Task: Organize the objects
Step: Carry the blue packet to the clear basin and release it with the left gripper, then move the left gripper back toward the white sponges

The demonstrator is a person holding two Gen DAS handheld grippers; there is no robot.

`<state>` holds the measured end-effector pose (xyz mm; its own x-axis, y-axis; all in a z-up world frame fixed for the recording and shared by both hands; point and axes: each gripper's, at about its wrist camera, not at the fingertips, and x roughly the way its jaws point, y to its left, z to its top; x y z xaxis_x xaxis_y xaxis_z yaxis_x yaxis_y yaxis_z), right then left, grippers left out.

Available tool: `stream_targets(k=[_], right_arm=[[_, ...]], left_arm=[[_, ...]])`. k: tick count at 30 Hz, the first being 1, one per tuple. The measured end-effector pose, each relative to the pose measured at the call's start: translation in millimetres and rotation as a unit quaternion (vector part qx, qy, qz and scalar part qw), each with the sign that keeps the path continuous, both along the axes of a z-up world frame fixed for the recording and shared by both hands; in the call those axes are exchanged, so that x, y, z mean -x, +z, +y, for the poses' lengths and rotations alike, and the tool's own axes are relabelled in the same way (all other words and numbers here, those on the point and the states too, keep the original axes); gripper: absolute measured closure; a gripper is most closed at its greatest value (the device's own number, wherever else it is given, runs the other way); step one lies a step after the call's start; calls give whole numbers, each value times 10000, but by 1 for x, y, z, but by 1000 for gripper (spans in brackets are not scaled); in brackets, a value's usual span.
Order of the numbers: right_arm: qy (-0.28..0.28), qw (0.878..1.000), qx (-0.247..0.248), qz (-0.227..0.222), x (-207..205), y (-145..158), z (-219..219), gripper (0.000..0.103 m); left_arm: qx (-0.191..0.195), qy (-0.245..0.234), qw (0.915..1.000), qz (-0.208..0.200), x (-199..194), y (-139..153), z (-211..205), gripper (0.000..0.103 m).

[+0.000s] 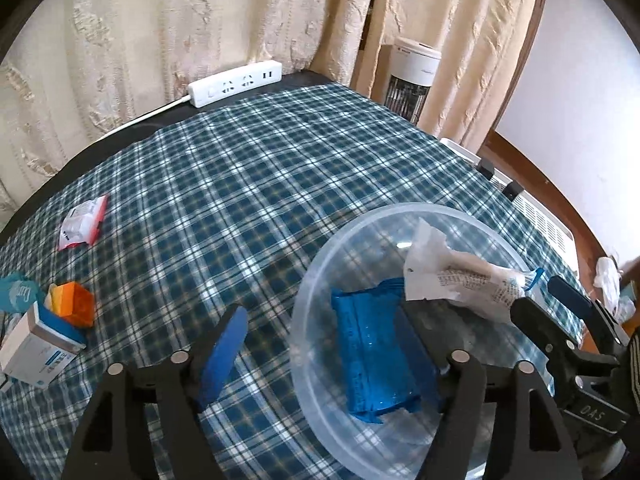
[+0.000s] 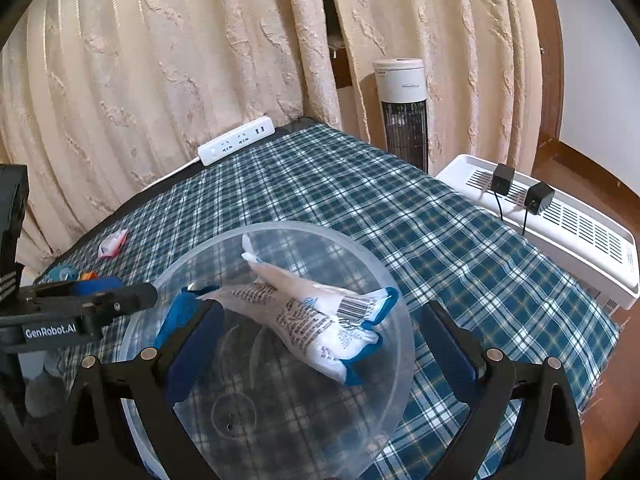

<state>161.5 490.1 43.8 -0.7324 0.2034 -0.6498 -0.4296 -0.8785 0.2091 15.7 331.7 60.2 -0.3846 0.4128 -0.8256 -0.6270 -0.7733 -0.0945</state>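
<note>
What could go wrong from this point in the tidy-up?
The white packet leans over the bowl rim by the right gripper, so a bump could tip it out. The open left gripper straddles the rim above the blue packet; pulling back carelessly may drag the light bowl. The box lies near the table edge.
</note>
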Motion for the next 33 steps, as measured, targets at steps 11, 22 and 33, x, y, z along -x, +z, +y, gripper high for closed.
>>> stream_targets(k=[11,22,33], right_arm=[[62,10000,10,1,2,4,-9,4],[190,9998,-60,73,7,15,-33,4],[506,9985,-162,138,19,25,-73,4]], left_arm=[[65,248,9995,177,0,0,-19,5],[51,692,9974,201,4,2,-60,1],[-35,1249,9919,238,10,4,-123,0]])
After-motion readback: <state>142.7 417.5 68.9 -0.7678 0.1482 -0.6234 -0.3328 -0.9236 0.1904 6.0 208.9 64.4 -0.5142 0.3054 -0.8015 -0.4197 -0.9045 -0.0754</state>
